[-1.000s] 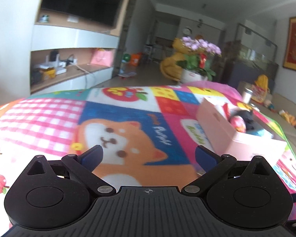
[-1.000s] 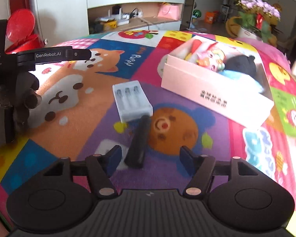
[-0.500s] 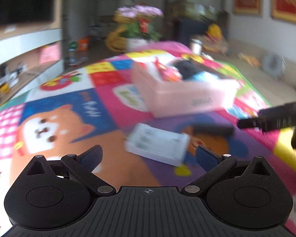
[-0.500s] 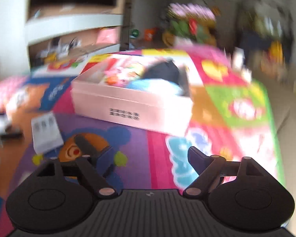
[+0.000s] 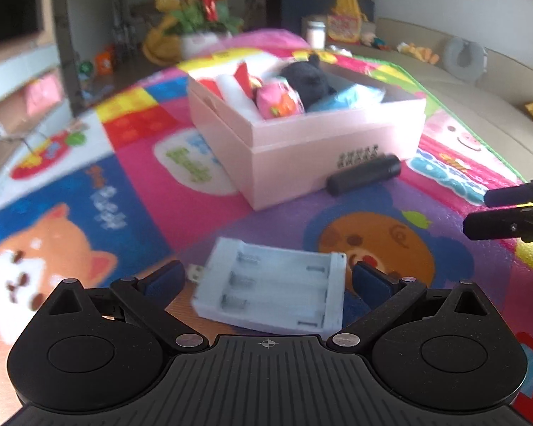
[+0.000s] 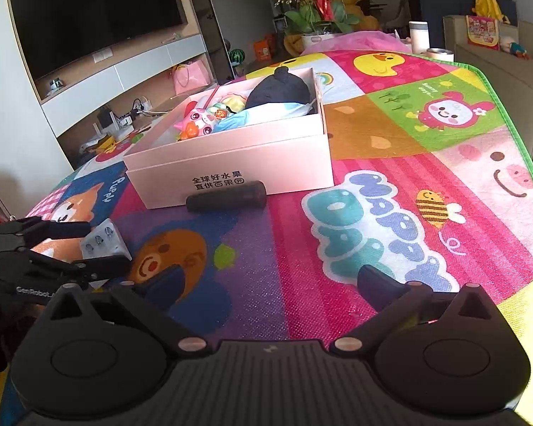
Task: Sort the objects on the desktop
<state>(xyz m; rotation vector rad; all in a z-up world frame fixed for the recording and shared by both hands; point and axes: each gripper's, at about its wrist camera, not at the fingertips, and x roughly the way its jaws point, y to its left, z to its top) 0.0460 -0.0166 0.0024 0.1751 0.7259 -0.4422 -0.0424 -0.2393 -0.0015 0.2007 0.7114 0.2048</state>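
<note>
On a bright cartoon play mat (image 6: 391, 163), the left gripper (image 5: 266, 278) frames a pale battery holder (image 5: 272, 293), its jaws spread wide on either side of the plastic case and not yet touching it. The step in hand looks like the pickup of this holder, with the pink box (image 6: 231, 163), already filled with toys and cloths, the likely destination. The next move calls for closing squarely on the holder's short ends before lifting it clear. A black cylinder (image 6: 226, 196) lies against the box's front wall, waiting its turn. The right gripper (image 6: 266, 280) hovers empty over the mat, jaws apart, well off from both items.
</note>
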